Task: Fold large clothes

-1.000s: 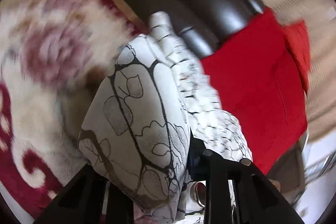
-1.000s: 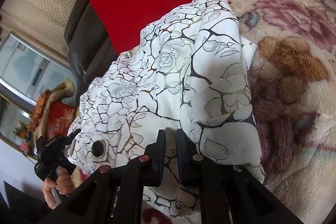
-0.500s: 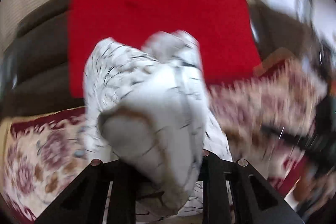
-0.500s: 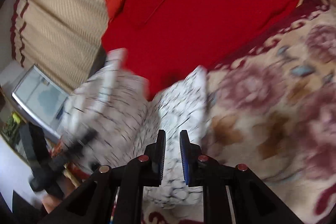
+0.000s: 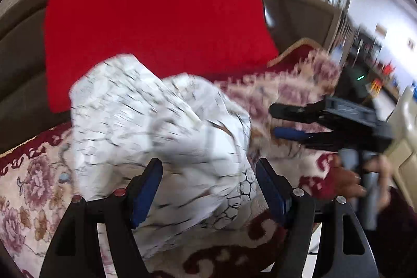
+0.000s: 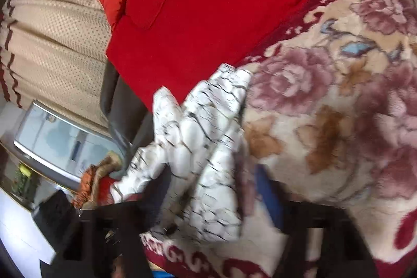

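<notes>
A white garment with a black cracked floral print (image 5: 161,132) lies bunched on a floral fleece blanket (image 5: 31,184). My left gripper (image 5: 208,189) is open, its blue-padded fingers spread on either side of the garment's near edge, not holding it. In the right wrist view the same garment (image 6: 206,147) lies loose between the spread fingers of my right gripper (image 6: 208,197), which is open. The right gripper also shows in the left wrist view (image 5: 289,121), open, just right of the garment. Both views are motion-blurred.
A red cushion (image 5: 156,17) lies on the dark sofa (image 5: 20,74) behind the garment. The floral blanket (image 6: 338,121) covers the seat to the right. A glass-topped table (image 6: 60,145) with ornaments stands at the left. Beige curtains hang behind.
Both grippers were shut on the garment and carried it toward the blanket. Now both have opened and the garment has dropped onto the blanket.
</notes>
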Tool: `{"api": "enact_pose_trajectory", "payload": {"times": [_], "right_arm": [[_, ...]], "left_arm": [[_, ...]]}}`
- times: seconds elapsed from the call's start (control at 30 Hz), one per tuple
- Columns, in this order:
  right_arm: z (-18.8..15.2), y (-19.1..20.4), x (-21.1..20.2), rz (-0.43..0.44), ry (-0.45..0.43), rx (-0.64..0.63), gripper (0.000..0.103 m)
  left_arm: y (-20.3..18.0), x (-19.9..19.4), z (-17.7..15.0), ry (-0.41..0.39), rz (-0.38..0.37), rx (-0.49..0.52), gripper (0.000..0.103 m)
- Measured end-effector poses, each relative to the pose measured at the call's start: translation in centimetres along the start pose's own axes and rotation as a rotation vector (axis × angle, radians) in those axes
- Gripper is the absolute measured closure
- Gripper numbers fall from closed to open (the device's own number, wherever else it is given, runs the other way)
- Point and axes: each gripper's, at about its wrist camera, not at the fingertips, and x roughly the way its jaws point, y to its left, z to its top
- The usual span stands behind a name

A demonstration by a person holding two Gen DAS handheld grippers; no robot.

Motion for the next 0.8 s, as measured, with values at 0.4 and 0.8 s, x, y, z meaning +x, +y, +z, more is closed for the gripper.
{"api": "enact_pose_trajectory", "payload": {"times": [0.4, 0.8], "right_arm": [[6.5, 3.3, 9.1, -0.036, 0.152, 0.069, 0.029], [5.3, 8.6, 20.8, -0.161, 0.384, -0.076, 0.024]], "left_arm": [[18.0, 3.3, -3.0, -0.001, 0.181, -0.523, 0.022], [19.7, 7.3, -6.0, 0.005, -0.179, -0.645, 0.023]]}}
